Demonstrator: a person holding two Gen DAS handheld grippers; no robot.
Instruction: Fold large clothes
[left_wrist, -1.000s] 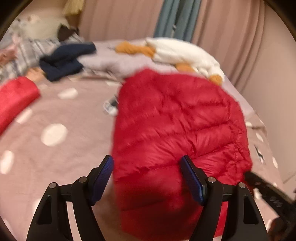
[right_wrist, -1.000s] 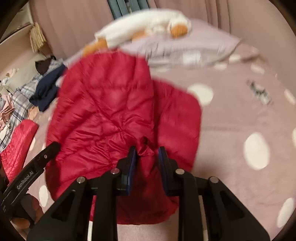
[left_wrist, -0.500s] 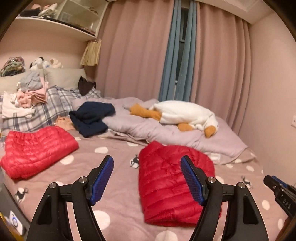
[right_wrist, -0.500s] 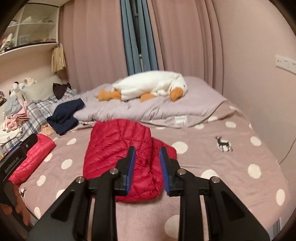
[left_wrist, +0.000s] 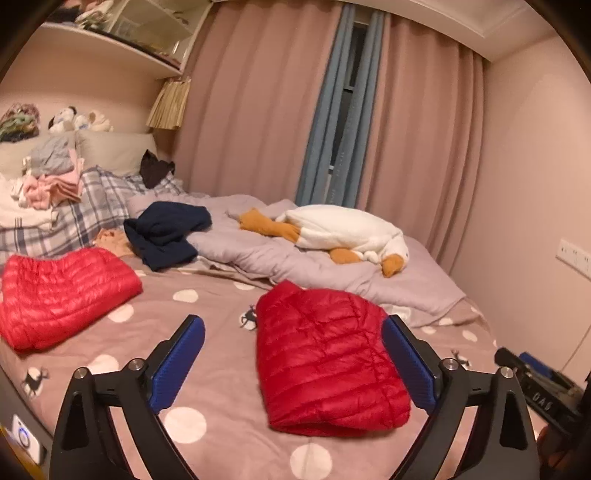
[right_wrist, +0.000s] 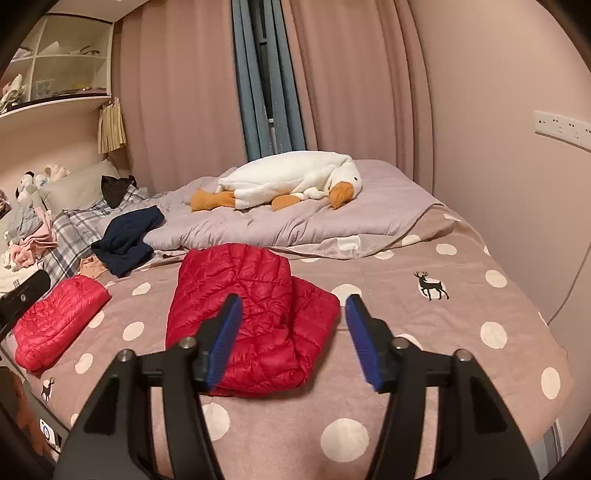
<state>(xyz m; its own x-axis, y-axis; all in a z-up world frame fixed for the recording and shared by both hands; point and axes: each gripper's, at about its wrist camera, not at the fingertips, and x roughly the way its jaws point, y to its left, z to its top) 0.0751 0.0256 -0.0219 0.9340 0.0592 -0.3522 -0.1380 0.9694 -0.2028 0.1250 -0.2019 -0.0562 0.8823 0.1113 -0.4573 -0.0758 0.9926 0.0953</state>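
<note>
Pink-curtained bedroom; bed (right_wrist: 461, 332) with a spotted cover carries everything. Folded red jacket (left_wrist: 325, 365) lies mid-bed toward the near edge, a bulky packet with one flap sticking out on its right side in the right wrist view. Second red jacket (left_wrist: 62, 295), also folded, sits by the left edge. Navy garment (left_wrist: 166, 232) lies crumpled at the far left, against the grey duvet (right_wrist: 295, 221) where a plush goose (right_wrist: 288, 181) rests.

Left gripper (left_wrist: 293, 365): fingers spread wide, nothing held, hovering short of the jacket. Right gripper (right_wrist: 293, 339): fingers apart too, empty.

Step, as I judge it: fold on the near jacket looks finished, both tools free. Next move likely calls for tucking that stray flap, or reaching across to the navy garment (a long reach toward the far left).

Containers: wall shelf (right_wrist: 62, 62) cubbies hold small items, too blurred to name.
</note>
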